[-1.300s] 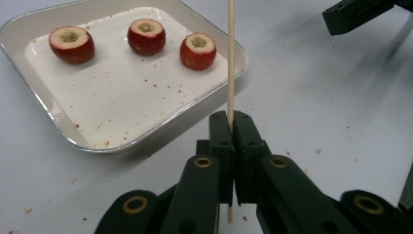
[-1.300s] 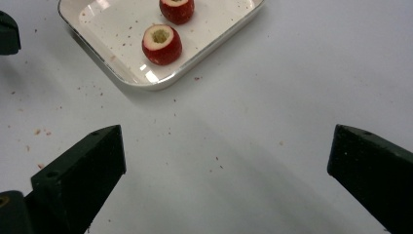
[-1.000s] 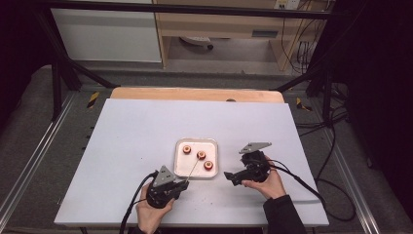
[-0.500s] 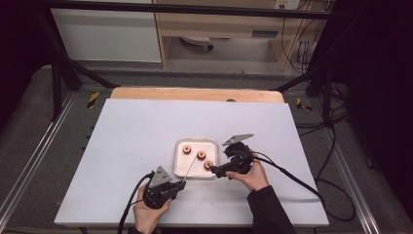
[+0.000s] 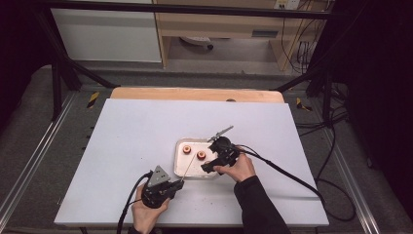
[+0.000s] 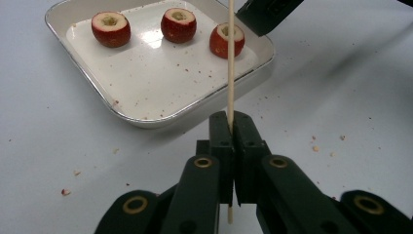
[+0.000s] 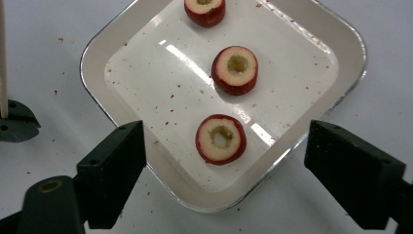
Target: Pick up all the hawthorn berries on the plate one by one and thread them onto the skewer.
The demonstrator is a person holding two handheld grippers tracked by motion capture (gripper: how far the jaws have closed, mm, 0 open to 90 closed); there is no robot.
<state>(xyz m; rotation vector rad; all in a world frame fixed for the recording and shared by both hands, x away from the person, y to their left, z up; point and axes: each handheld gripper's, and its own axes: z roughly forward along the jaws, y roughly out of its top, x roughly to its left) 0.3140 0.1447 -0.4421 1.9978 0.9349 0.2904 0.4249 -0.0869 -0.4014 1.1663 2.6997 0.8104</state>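
Pinching a thin wooden skewer [image 6: 230, 73] between pressed-together jaws, the left gripper [image 5: 176, 186] sits nearest on the worktop [image 5: 131, 131], then the right gripper [image 5: 207, 167], jaws spread but just now narrowing, poised over the nearest cored red fruit piece [image 7: 221, 139] in the white tray [image 7: 311, 39].

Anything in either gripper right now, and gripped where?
Left gripper is shut on the wooden skewer, near its lower end, with a short stub below the jaws. Right gripper holds nothing; its jaws have been closing, open around the nearest cored fruit piece.

Bright overhead light, glare on tray [image 7: 341, 44]
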